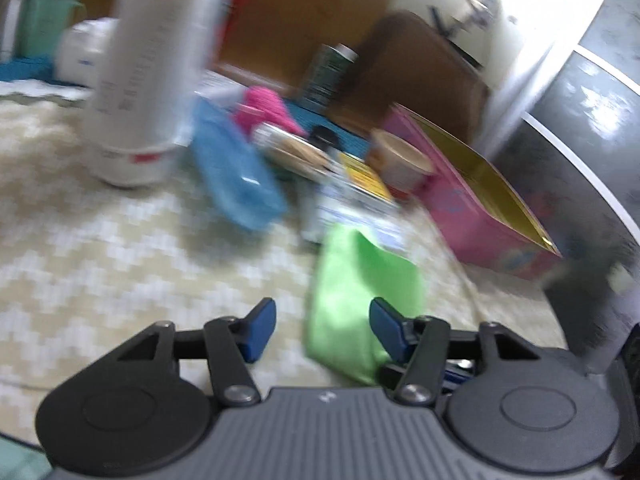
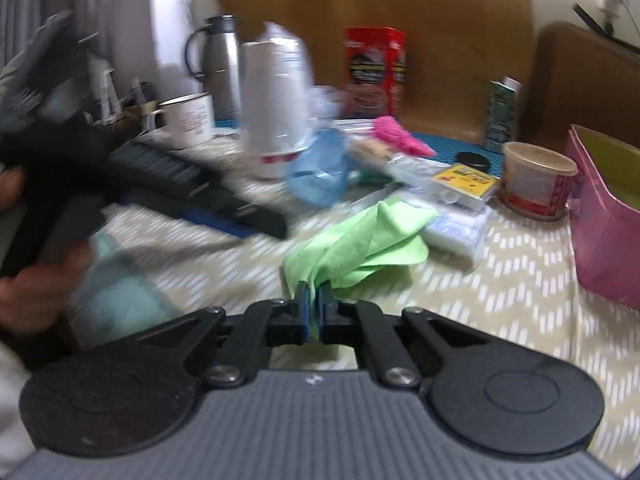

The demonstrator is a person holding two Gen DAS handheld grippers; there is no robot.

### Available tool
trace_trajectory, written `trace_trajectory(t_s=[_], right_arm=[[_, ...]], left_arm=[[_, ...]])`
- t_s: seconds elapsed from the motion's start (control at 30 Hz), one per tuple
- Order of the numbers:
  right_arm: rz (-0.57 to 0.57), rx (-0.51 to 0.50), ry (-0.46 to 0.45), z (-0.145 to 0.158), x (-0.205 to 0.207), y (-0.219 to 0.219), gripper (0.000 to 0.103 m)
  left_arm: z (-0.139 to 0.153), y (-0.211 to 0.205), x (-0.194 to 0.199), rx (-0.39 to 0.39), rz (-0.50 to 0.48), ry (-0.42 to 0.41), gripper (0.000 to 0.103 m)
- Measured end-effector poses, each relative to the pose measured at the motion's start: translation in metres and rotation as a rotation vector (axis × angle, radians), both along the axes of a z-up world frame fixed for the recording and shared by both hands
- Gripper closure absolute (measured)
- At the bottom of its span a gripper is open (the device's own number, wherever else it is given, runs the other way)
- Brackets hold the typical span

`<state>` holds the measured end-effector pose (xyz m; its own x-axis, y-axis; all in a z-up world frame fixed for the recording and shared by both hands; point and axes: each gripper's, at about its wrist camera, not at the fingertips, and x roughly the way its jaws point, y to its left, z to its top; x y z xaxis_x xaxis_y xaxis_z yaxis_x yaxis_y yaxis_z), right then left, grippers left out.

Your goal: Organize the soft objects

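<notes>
Right tool (image 2: 315, 300) clamps green cloth (image 2: 360, 236) | left tool (image 1: 322, 330) apart, cloth beside its finger

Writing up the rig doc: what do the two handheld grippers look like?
Both match. The left gripper and right gripper have a grey ribbed body, two round black discs, black linkage arms with silver pivot screws, and blue finger pads. A small white mark sits centre-top. No cables visible.
</notes>
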<state>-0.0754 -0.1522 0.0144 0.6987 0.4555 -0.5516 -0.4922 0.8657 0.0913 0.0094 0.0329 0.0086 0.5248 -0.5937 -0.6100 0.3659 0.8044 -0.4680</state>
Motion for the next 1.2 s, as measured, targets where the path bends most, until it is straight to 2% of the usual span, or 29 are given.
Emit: trace_trajectory(t_s=[0.1,0.17,0.2,0.23,0.27,0.3,0.33,0.4,0.53,0.67,0.77,0.8,0.83,0.87,0.9,1.03,1.07,1.1,1.13,1.17,1.2], right_arm=[[-0.021,-0.024,-0.04,0.0,-0.011,-0.002,0.086],[-0.047,-0.035,-0.045,-0.001,-0.007,-0.005,0.043],[-0.057,-0.04,-0.054,-0.002,-0.007,-0.005,0.037],[-0.055,-0.05,-0.062,-0.004,-0.004,-0.003,0.035],[-0.047,-0.062,-0.063,-0.006,0.0,0.0,0.037],[-0.036,-0.068,-0.05,-0.01,0.005,0.002,0.044],[-0.033,-0.056,-0.045,-0.013,0.007,0.001,0.054],[-0.029,-0.033,-0.052,-0.012,0.006,-0.002,0.091],[-0.083,-0.038,-0.145,-0.002,-0.005,-0.017,0.091],[-0.208,-0.056,-0.282,0.015,-0.01,-0.044,0.091],[-0.306,-0.106,-0.385,0.032,-0.004,-0.069,0.091],[-0.338,-0.12,-0.41,0.037,-0.001,-0.08,0.091],[-0.367,-0.136,-0.425,0.039,0.004,-0.088,0.091],[-0.4,-0.155,-0.428,0.04,0.012,-0.097,0.091],[-0.435,-0.168,-0.416,0.04,0.023,-0.106,0.091],[-0.561,-0.192,-0.3,0.034,0.059,-0.151,0.084],[-0.577,-0.205,-0.244,0.031,0.068,-0.159,0.068],[-0.591,-0.203,-0.195,0.028,0.073,-0.166,0.056],[-0.605,-0.185,-0.171,0.026,0.08,-0.174,0.037],[-0.617,-0.159,-0.166,0.026,0.071,-0.181,0.028],[-0.628,-0.13,-0.16,0.025,0.068,-0.185,0.028]], left_arm=[[-0.002,-0.025,-0.001,0.041,-0.057,-0.001,0.053],[-0.003,-0.038,0.001,0.069,-0.07,0.0,0.053],[-0.004,-0.044,0.003,0.079,-0.073,0.003,0.054],[-0.005,-0.048,0.004,0.088,-0.072,0.003,0.055],[-0.004,-0.052,0.004,0.095,-0.072,0.004,0.065],[0.0,-0.053,0.003,0.088,-0.074,0.0,0.083],[0.005,-0.053,0.003,0.072,-0.091,0.007,0.087],[0.013,-0.06,0.004,0.061,-0.113,0.008,0.086],[0.041,-0.089,0.006,0.051,-0.176,-0.071,0.086],[0.076,-0.136,0.011,0.028,-0.254,-0.21,0.086],[0.095,-0.175,0.022,0.004,-0.296,-0.294,0.085],[0.098,-0.188,0.029,-0.011,-0.302,-0.299,0.082],[0.097,-0.2,0.036,-0.023,-0.304,-0.297,0.074],[0.096,-0.209,0.041,-0.024,-0.293,-0.292,0.065],[0.093,-0.218,0.045,-0.008,-0.275,-0.289,0.062],[0.072,-0.227,0.051,0.071,-0.224,-0.265,0.052],[0.068,-0.223,0.05,0.078,-0.22,-0.258,0.05],[0.064,-0.216,0.048,0.08,-0.215,-0.254,0.049],[0.064,-0.208,0.047,0.079,-0.21,-0.258,0.047],[0.066,-0.198,0.045,0.077,-0.199,-0.269,0.043],[0.065,-0.187,0.041,0.081,-0.183,-0.279,0.04]])
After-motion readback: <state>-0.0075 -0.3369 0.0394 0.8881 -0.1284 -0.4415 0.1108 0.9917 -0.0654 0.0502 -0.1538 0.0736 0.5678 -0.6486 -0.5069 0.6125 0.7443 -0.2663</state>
